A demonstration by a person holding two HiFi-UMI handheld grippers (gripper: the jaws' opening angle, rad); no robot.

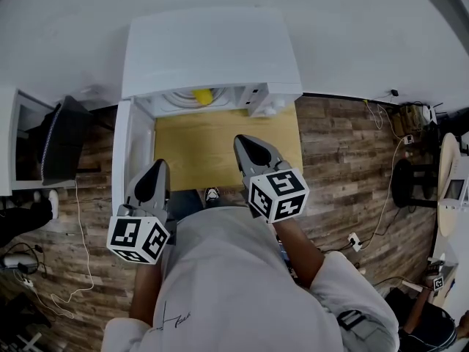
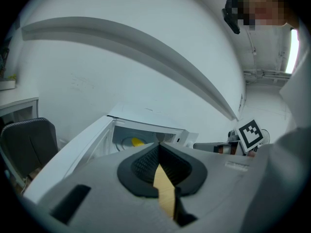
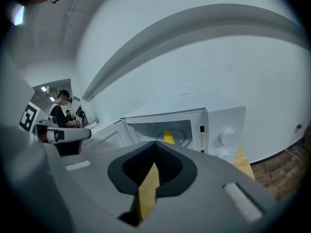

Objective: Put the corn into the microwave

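Note:
The yellow corn (image 1: 203, 96) lies inside the white microwave (image 1: 212, 50), on its round turntable. The microwave door (image 1: 123, 160) stands swung open to the left. In the left gripper view the corn (image 2: 137, 141) shows in the cavity beyond the jaws, and in the right gripper view the corn (image 3: 168, 137) sits left of the dial panel (image 3: 227, 138). My left gripper (image 1: 156, 167) is shut and empty beside the open door. My right gripper (image 1: 246, 141) hovers over the wooden table (image 1: 212, 152) in front of the microwave, shut with nothing in it.
A black chair (image 1: 62, 134) and a white shelf (image 1: 11, 145) stand at the left. Cables (image 1: 381, 211) run over the plank floor at the right. Another person (image 3: 60, 110) stands far off in the right gripper view.

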